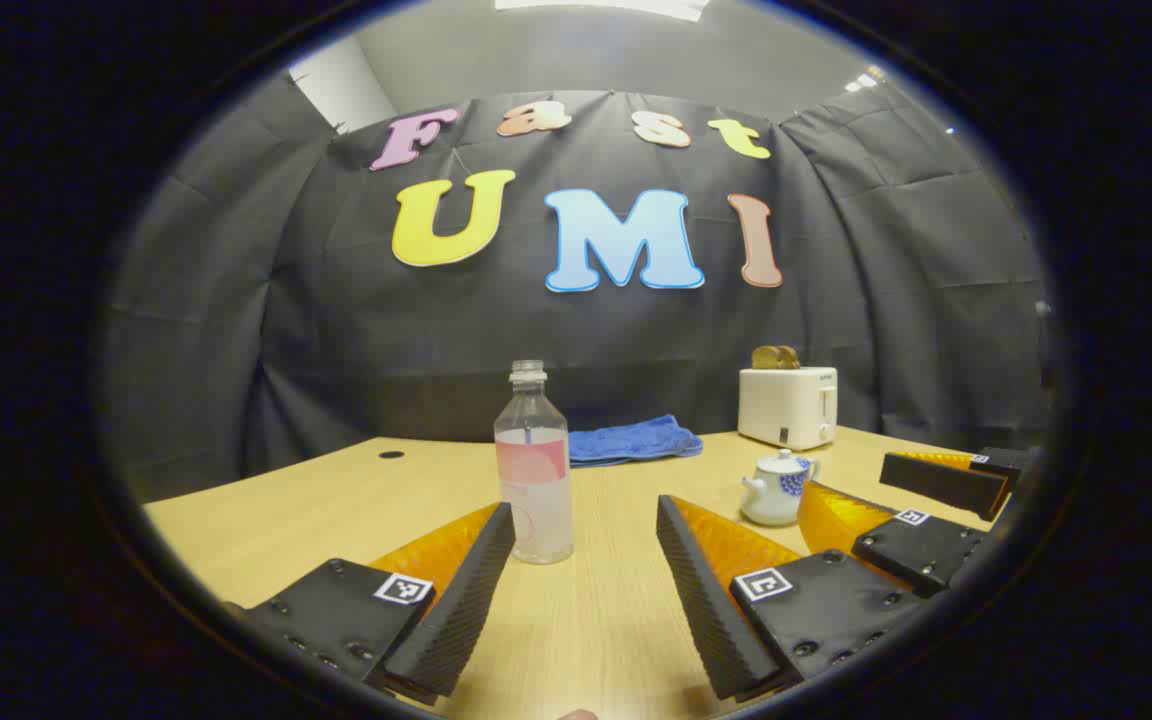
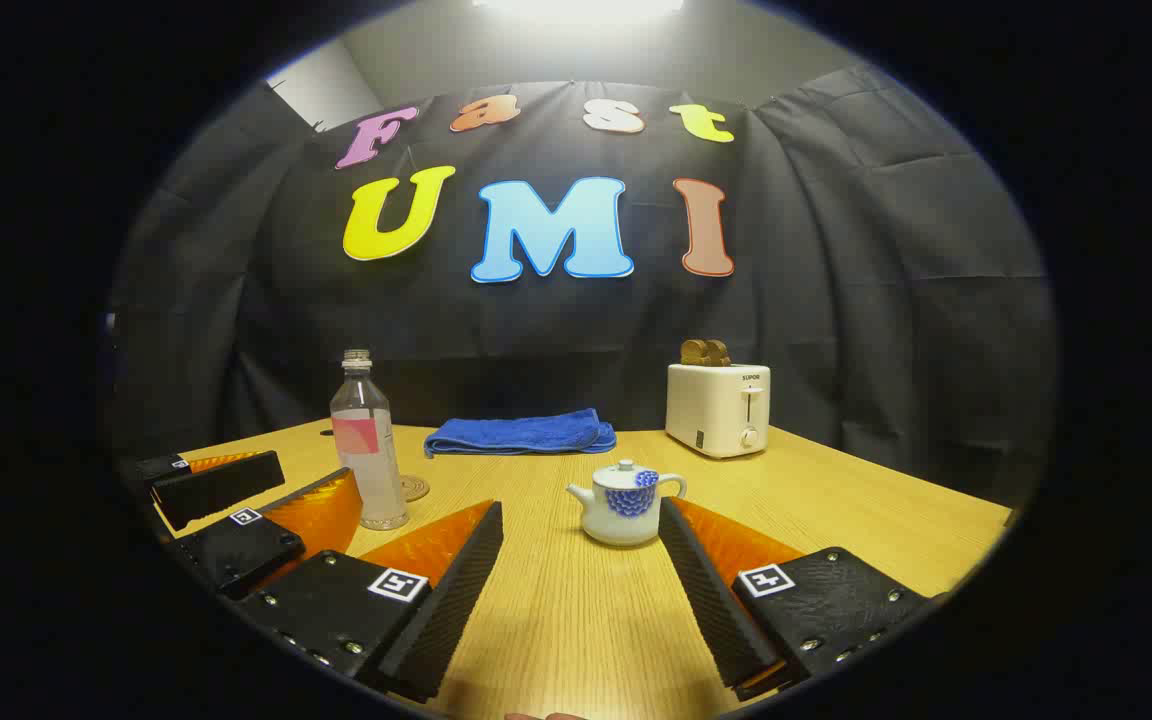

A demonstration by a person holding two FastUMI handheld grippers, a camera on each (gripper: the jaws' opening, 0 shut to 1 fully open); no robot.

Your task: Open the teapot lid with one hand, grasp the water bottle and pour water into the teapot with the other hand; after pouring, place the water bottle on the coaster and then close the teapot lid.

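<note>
A wide wooden table (image 1: 336,500) carries everything. At its far edge, against the cloth wall, stands a white toaster (image 2: 718,408) with brown bread slices (image 2: 704,351) in its slots, and to the left of it lies a folded blue towel (image 2: 521,433).

In the left gripper view, the left gripper (image 1: 584,560) has its jaws spread wide and holds nothing. The water bottle (image 1: 533,465) stands upright on the table just ahead of it, near the left finger, with no cap and partly filled. The right gripper (image 1: 921,505) shows at the right side, also open wide.

In the right gripper view, the right gripper (image 2: 581,565) is open and empty above the table. The small white teapot (image 2: 626,503) with blue flower pattern stands just ahead, between the fingers, its lid (image 2: 625,469) on. A round coaster (image 2: 414,488) lies flat just behind the bottle.
</note>
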